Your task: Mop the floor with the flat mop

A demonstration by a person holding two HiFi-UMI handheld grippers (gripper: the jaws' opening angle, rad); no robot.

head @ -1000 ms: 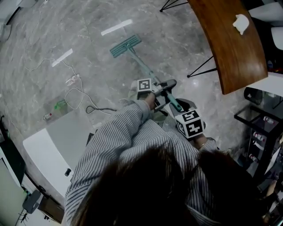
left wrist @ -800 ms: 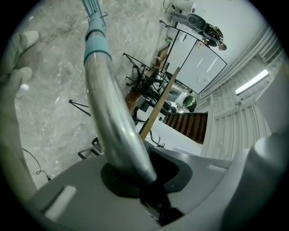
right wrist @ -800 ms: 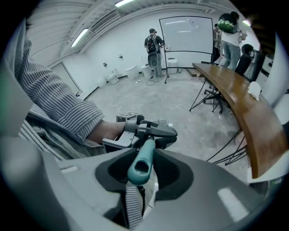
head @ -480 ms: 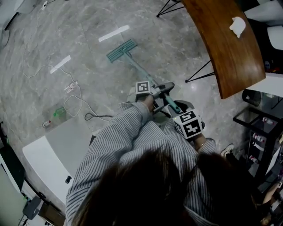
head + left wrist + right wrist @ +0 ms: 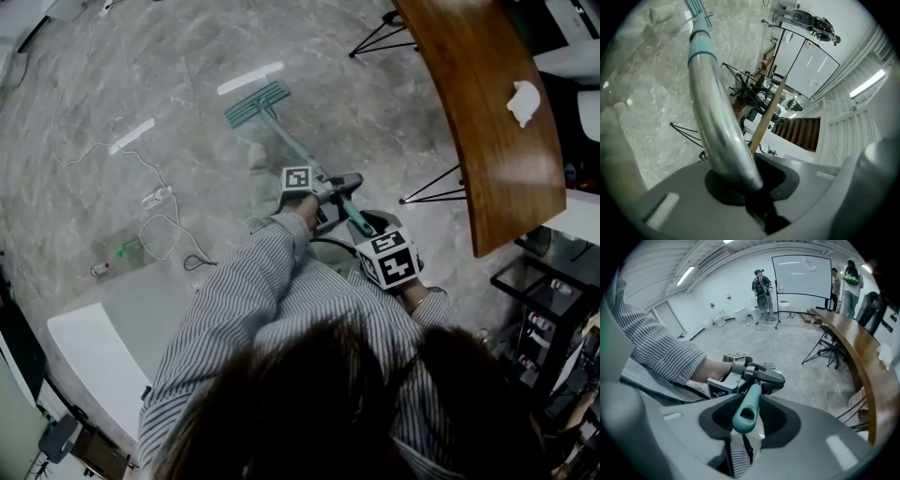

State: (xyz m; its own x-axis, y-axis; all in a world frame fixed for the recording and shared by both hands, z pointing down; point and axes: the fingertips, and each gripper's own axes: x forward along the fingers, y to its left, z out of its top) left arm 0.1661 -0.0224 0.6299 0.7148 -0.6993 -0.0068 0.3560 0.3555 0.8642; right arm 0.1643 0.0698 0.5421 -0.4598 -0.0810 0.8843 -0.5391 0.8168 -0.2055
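Note:
The flat mop has a teal head (image 5: 257, 102) flat on the grey marble floor, and its pole (image 5: 298, 143) runs back toward me. My left gripper (image 5: 323, 190) is shut on the metal pole (image 5: 715, 122) lower down. The right gripper (image 5: 375, 236) is shut on the teal handle end (image 5: 747, 409) nearest my body. In the right gripper view the left gripper (image 5: 754, 376) shows just ahead on the same pole.
A curved wooden table (image 5: 487, 122) on thin black legs stands to the right, with a white cloth (image 5: 525, 98) on it. Cables and a power strip (image 5: 155, 197) lie on the floor at left. A white panel (image 5: 103, 328) lies at lower left. People stand by a whiteboard (image 5: 801, 273).
The mop head has stayed far out on the floor, shifting only slightly. Both grippers have moved a little up and left along with the pole, and the view has swung slightly.

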